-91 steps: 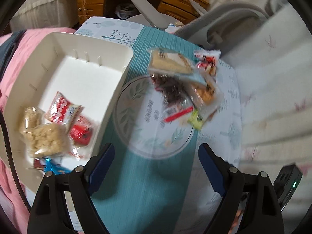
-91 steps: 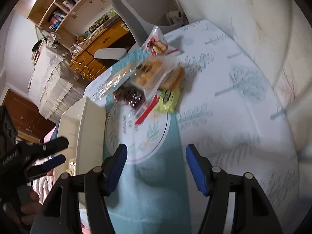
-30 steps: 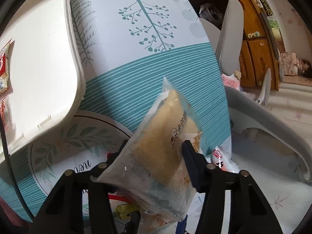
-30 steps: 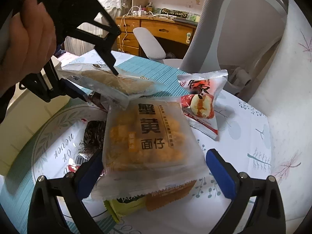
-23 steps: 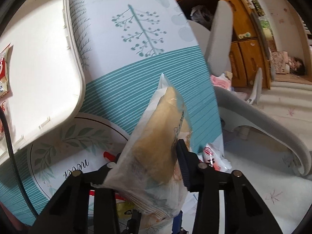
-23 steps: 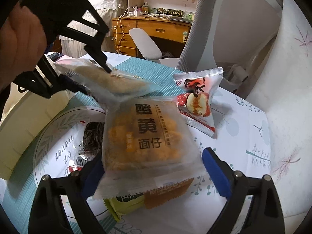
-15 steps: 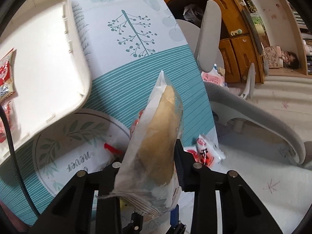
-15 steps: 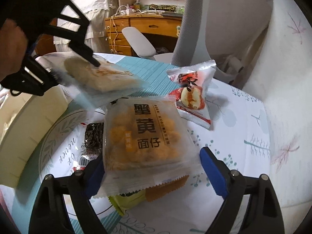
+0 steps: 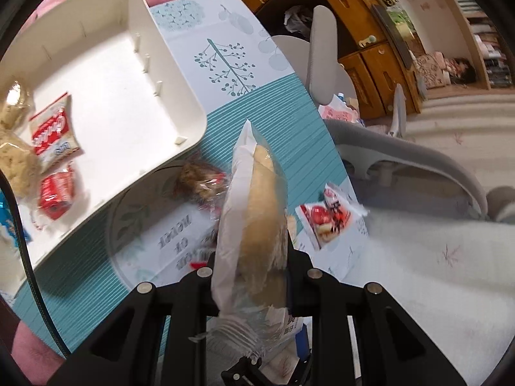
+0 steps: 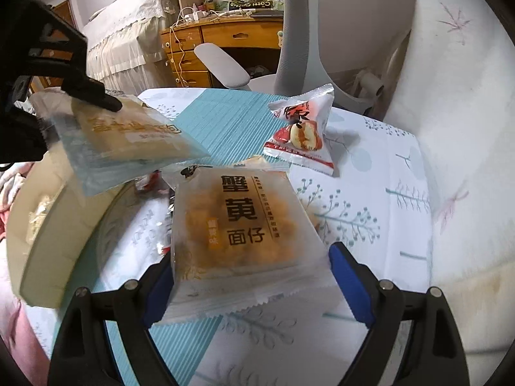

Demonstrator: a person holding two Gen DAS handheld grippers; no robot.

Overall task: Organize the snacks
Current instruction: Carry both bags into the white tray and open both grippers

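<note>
**A:** I've got the left gripper (image 9: 254,276) clamped on the pale packet (image 9: 254,225), edge-on at centre frame, lifted clear of the plate (image 9: 145,225). The bin (image 9: 106,119) sits upper left with a few snacks already inside.

**B:** How's the hold?

**A:** I'd call it thin. The jaws pinch the wrapper near its bottom end, and most of the packet sticks out past them. If I swing fast toward the bin, it could pivot or slide out short of the rim.

**B:** And the right?

**A:** The right gripper (image 10: 251,273) stands wide, a finger on each side of the orange packet (image 10: 238,225) at centre frame. I can't tell whether the pads press on it yet. It lies on top of other snacks, so closing down could skate it sideways or drag a neighbour along.

**B:** Anything else close?

**A:** The red packet (image 10: 302,132), upper right there, lies near the table edge. A nudge might send it off.
</note>
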